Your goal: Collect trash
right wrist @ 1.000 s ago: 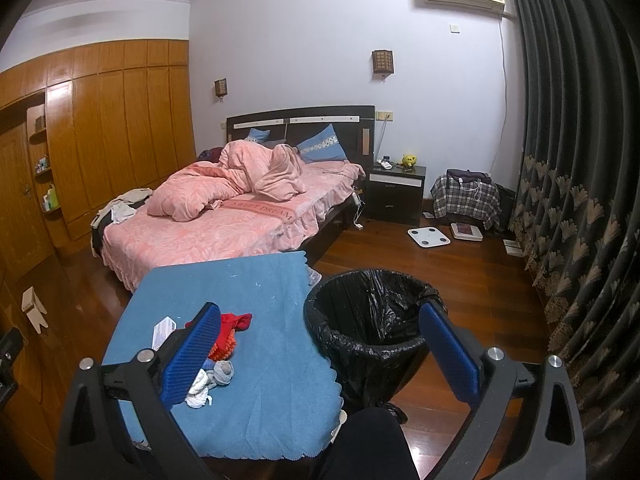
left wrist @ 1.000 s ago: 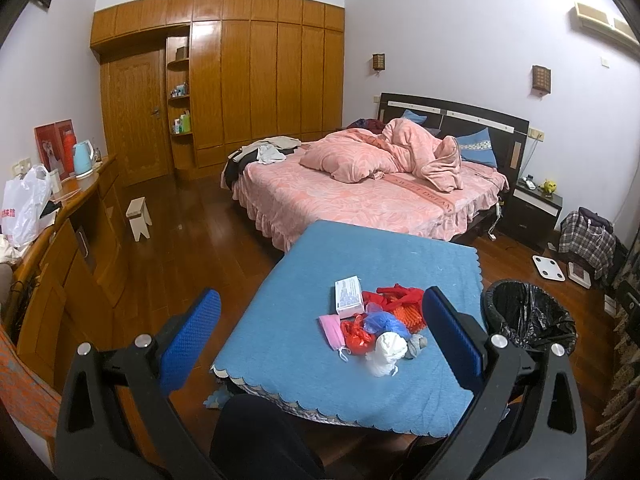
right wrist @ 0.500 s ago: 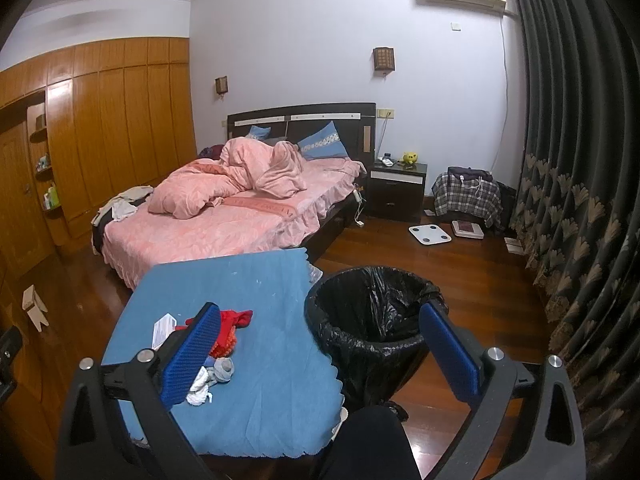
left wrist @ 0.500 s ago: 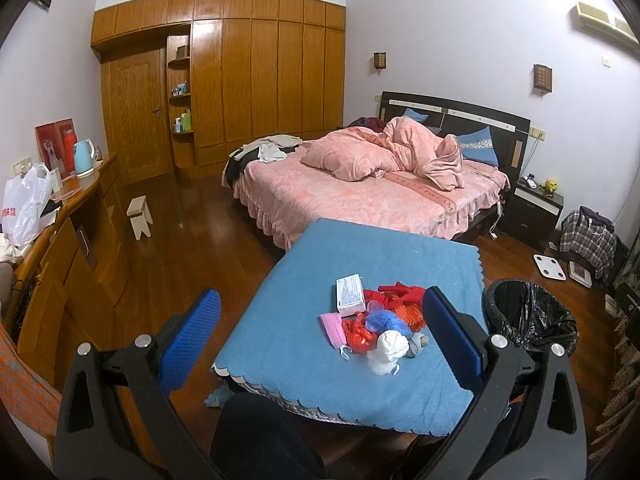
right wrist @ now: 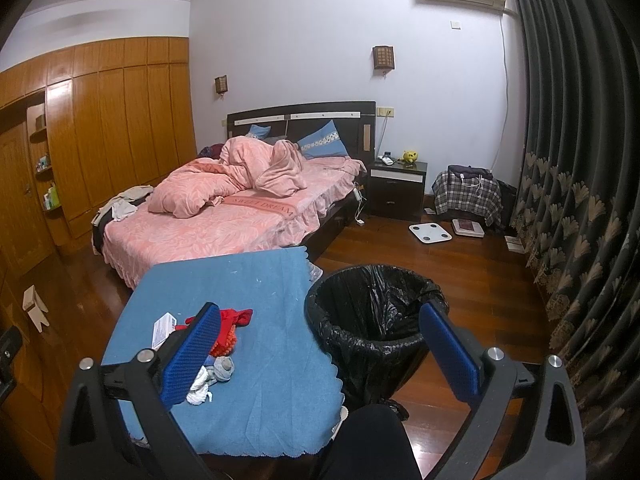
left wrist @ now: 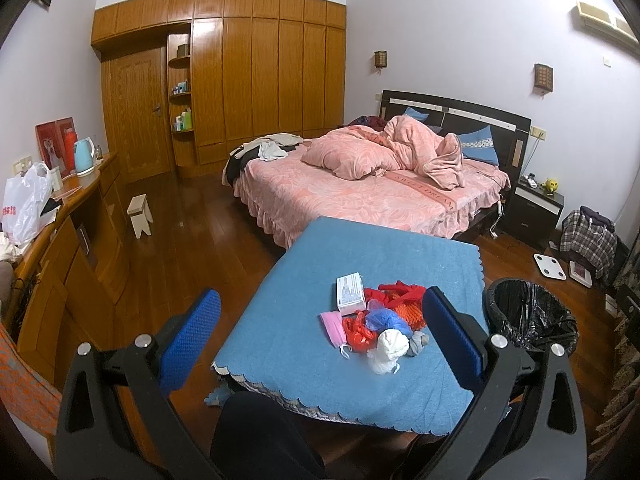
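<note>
A heap of trash lies on the blue-covered table (left wrist: pixel 304 344): a white box (left wrist: pixel 350 294), a pink mask (left wrist: pixel 333 327), red bag (left wrist: pixel 359 332), blue bag (left wrist: pixel 385 319), white wad (left wrist: pixel 387 349), grey wad (left wrist: pixel 418 343) and red-orange netting (left wrist: pixel 404 300). My left gripper (left wrist: pixel 320 334) hangs open above the table's near side, holding nothing. A bin with a black liner (right wrist: pixel 372 320) stands on the floor right of the table (right wrist: pixel 272 320). My right gripper (right wrist: pixel 320 354) is open and empty over the table's right edge, beside the bin. The grey wad (right wrist: pixel 222 368) shows by its left finger.
A pink bed (left wrist: pixel 360 196) stands beyond the table. A wooden dresser (left wrist: pixel 72 248) runs along the left wall, with a small stool (left wrist: pixel 141 214) on the floor. A nightstand (right wrist: pixel 397 188), scales (right wrist: pixel 430 232) and a dark curtain (right wrist: pixel 580 200) fill the right side.
Both views have shifted only slightly; the table and bin sit a touch lower and nearer. Both grippers stay open and the trash has not moved.
</note>
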`<state>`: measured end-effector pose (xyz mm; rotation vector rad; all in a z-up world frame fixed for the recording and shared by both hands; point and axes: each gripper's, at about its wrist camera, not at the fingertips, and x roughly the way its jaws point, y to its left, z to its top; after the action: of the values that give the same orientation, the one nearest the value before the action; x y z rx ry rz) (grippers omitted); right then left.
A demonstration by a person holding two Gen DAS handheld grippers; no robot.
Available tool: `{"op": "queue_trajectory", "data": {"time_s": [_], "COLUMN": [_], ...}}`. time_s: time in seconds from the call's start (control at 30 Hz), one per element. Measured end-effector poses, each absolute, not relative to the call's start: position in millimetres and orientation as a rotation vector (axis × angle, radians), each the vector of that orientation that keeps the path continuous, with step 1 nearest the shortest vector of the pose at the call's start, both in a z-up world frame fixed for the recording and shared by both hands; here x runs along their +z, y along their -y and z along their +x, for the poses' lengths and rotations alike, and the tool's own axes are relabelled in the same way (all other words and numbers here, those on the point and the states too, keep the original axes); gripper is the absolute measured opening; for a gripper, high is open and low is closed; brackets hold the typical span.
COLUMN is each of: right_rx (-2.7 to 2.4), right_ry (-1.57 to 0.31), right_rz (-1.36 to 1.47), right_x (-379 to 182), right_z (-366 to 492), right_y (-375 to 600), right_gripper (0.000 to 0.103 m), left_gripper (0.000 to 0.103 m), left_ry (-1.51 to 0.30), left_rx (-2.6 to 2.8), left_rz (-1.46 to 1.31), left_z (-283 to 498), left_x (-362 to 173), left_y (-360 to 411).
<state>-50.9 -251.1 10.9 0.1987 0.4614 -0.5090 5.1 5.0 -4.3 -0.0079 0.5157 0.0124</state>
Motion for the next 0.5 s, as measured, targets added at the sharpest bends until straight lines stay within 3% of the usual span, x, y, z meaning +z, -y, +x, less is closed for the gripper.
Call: {"op": "queue_trajectory", "data": {"time_s": [0.5], "right_rx": [-0.508], "right_ry": [-0.465], "right_rz": [0.198], "right_x": [10.9], "right_z": [-48.8], "right_y": [249.6], "right_gripper": [0.097], "left_gripper": [0.098], "left_ry": [-0.519], "left_rx": [0.013], "left_rz": [-0.009], "left_z": [5.4], "left_x": [-5.5], "left_y": [-9.2]}}
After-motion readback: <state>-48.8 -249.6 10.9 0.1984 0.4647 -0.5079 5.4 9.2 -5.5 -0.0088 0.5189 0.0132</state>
